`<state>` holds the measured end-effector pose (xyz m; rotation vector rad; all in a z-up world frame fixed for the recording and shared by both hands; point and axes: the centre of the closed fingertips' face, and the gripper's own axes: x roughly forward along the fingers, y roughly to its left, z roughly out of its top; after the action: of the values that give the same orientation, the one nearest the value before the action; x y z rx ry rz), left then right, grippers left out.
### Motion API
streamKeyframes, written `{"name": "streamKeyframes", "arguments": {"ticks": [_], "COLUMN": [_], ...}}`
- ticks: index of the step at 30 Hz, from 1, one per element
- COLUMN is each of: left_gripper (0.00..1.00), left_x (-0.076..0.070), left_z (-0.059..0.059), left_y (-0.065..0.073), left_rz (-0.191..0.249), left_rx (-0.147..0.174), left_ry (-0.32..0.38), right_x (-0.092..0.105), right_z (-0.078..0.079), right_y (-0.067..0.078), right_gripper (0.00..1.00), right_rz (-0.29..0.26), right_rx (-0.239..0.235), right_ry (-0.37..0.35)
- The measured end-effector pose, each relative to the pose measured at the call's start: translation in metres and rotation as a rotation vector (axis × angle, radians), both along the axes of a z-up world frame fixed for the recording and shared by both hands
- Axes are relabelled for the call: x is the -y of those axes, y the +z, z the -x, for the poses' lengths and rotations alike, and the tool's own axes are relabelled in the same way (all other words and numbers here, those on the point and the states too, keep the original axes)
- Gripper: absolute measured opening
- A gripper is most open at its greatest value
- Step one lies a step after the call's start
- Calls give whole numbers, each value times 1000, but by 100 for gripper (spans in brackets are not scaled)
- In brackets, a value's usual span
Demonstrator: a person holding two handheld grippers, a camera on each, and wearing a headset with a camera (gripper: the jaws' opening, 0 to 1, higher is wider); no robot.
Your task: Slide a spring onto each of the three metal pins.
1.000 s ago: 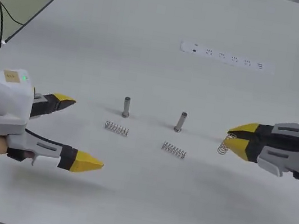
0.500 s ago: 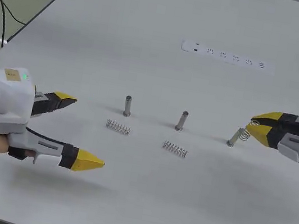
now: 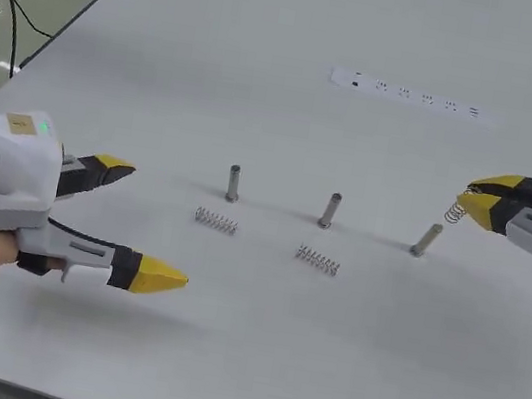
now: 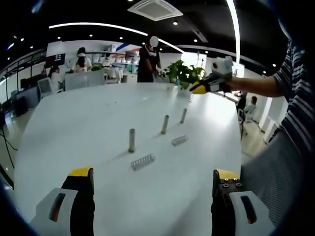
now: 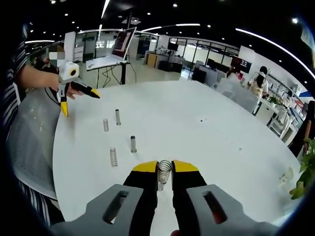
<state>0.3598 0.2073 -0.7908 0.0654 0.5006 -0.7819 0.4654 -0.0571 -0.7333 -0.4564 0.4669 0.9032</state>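
Note:
Three short metal pins stand in a row on the white table: left pin, middle pin, right pin, which looks tilted. Two springs lie flat in front of them, one by the left pin, another by the middle pin. My right gripper is shut on a third spring, held just above and right of the right pin. That spring sits between the yellow tips in the right gripper view. My left gripper stands open and empty, left of the pins.
A white power strip lies flat at the far side of the table. Cables hang off the table's left edge. People and desks stand in the office beyond the table.
My right gripper has carried its spring to the right and upward, from in front of the right pin to above it. The left gripper has barely moved.

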Motion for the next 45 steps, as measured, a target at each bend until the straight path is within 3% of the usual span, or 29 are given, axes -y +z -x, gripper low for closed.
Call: {"name": "streamKeyframes", "arguments": {"ticks": [20,45], "left_gripper": [98,98], "left_x": [-4,-7], "left_z": [0,3], "left_y": [-1,-2], "left_rz": [-6,-13], "left_rx": [-1,-4], "left_ry": [7,9], "right_x": [0,1], "right_z": [-8,-8], "right_y": [-18,-28], "right_gripper": [7,7], "right_rz": [12,18], "right_rx": [-26,-47], "right_ry": [-22,-30]}}
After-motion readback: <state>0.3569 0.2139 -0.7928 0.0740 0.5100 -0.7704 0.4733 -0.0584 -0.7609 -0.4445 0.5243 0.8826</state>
